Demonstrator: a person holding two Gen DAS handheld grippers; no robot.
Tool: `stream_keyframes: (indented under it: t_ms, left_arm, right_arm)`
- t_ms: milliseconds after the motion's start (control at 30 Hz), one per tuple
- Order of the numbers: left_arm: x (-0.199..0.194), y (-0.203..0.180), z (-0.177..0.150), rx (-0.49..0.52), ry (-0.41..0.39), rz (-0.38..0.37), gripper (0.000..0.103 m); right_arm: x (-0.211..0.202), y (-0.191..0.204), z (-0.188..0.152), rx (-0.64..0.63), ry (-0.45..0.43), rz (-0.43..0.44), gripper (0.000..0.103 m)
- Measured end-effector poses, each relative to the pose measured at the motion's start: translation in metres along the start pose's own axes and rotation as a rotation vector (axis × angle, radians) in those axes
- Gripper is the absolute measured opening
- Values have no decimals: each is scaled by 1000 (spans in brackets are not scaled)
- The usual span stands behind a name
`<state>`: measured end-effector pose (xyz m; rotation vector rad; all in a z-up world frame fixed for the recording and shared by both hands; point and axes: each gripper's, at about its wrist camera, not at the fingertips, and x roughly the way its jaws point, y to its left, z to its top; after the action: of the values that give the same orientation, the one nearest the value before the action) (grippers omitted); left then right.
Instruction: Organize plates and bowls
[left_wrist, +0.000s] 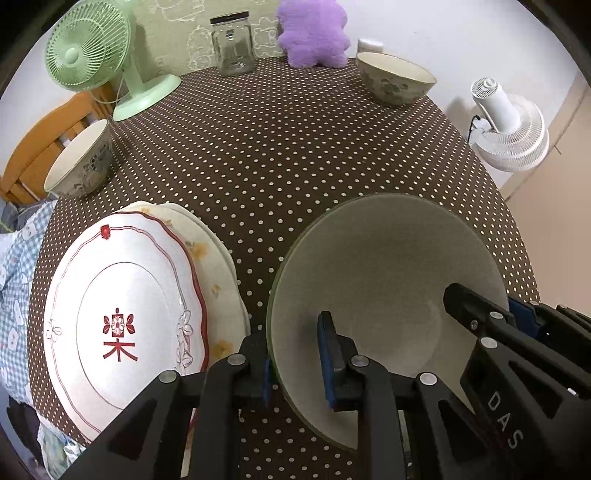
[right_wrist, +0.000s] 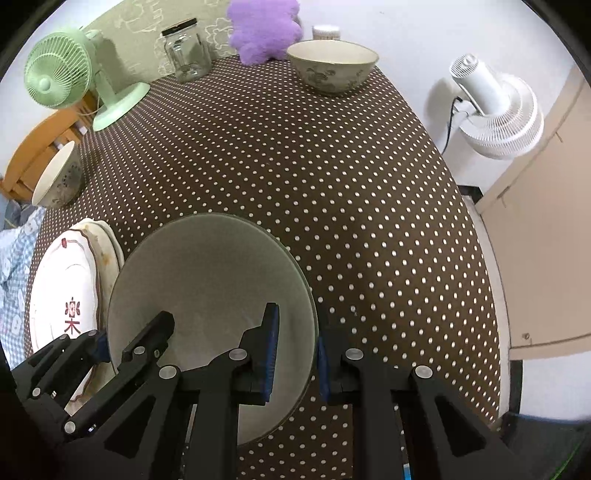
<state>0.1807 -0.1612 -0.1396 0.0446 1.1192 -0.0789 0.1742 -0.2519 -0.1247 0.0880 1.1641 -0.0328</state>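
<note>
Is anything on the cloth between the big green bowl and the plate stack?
Nothing visible: only bare dotted tablecloth lies between the big green bowl and the plate stack beside it.

Even, soft indoor light; sharp focus, strong fisheye bending and dark corners.

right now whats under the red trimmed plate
The red trimmed plate lies on at least one cream floral plate whose edge peeks out. Anything lower in the stack is covered.
</note>
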Motion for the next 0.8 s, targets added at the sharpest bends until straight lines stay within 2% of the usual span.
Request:
stream_keyframes:
  t_ms: [267,333,367,400,500,700,800]
  left_arm:
    - [-4,1,-2,34,-4,-27,40]
    - [-7,3,0,31,-9,-38,48]
    - [-9,4,1,31,-12,-44,56]
    - [-11,5,2,36,-18,-56,61]
    - [-21,5,6,52,-48,-55,73]
    - [-42,11,15,46,-83,-52,79]
    - [-53,15,19,43,-103,-65,79]
  right_arm:
    - [-1,-2,0,22,18,-5,24]
    - [-5,-2,2,22,6,1,45]
    - [-9,-2,2,25,-12,2,65]
    - [-15,-1,3,28,-36,1,73]
    - [-26,2,6,17,-56,-3,74]
    - [-50,2,12,36,-110,-5,81]
    - [-63,0,16,45,-143,-7,82]
